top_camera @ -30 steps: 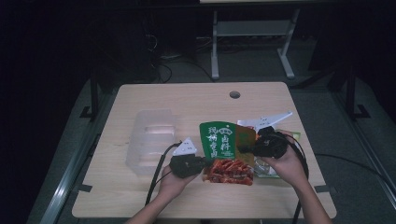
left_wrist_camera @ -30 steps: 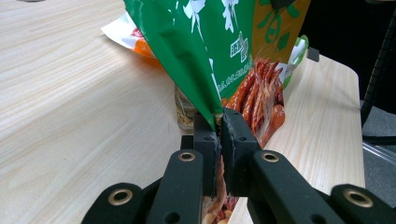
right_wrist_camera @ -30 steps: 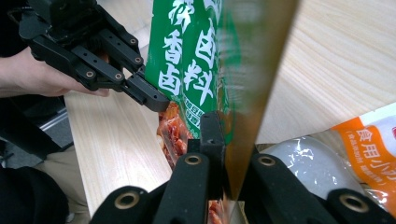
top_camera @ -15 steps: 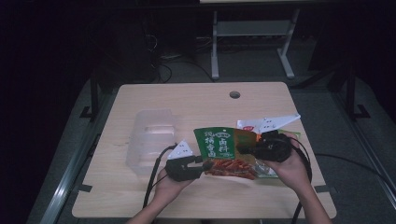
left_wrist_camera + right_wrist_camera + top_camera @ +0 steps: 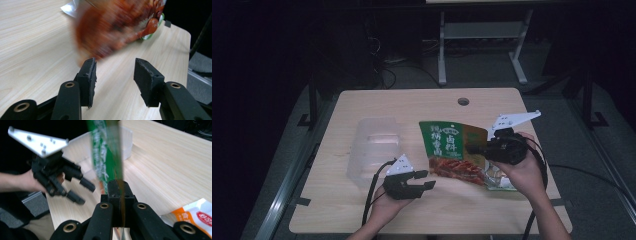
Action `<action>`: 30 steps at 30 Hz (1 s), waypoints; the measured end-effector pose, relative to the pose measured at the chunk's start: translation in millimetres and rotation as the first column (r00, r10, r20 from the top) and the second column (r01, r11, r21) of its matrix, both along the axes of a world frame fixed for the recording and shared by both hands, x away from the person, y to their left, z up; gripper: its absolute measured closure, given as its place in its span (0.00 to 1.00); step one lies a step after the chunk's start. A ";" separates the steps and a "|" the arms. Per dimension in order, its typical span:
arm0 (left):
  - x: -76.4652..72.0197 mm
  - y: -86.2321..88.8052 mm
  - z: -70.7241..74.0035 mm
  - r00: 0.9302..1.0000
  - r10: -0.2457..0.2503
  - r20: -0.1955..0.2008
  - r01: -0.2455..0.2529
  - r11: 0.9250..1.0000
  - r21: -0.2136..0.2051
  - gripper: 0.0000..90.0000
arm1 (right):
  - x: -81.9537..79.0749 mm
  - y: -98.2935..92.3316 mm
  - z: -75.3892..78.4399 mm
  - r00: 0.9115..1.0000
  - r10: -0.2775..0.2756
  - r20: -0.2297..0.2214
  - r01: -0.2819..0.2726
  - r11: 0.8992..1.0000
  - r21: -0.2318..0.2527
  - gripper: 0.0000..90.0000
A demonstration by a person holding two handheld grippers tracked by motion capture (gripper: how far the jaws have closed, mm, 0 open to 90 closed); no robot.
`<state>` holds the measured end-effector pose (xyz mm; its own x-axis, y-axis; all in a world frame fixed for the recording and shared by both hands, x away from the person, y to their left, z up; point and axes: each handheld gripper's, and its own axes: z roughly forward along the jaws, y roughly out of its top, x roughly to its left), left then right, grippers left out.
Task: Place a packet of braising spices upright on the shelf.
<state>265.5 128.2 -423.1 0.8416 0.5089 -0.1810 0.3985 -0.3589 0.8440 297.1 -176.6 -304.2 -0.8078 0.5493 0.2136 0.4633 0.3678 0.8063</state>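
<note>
Snack bag hangs pinched by its edge in my right gripper, raised just off the table near the right side, with the clear plastic box well apart to its left. In the right gripper view the jaws are clenched flat on the thin foil edge. My left gripper has just been opening and now stands released, nothing between its jaws, with the red printed end of the bag just ahead of them. I judge the bag light, soft and crinkly, likely slippery on its glossy film, and it will sag and swing from one corner. A sealed seam or corner is the place to hold; squeezing the middle could crush the contents. A second packet lies on the table.
</note>
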 end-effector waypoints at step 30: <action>-19.1 2.2 1.5 0.997 -0.064 0.049 0.062 0.998 0.027 0.49 | 86.4 109.3 41.4 0.997 0.062 0.037 -0.060 0.997 -0.040 1.00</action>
<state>246.4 130.5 -421.6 0.8797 0.4585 -0.1260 0.3323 -0.4033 0.8526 383.4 -67.3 -262.7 -0.8474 0.5059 0.1611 0.4079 0.4260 0.8076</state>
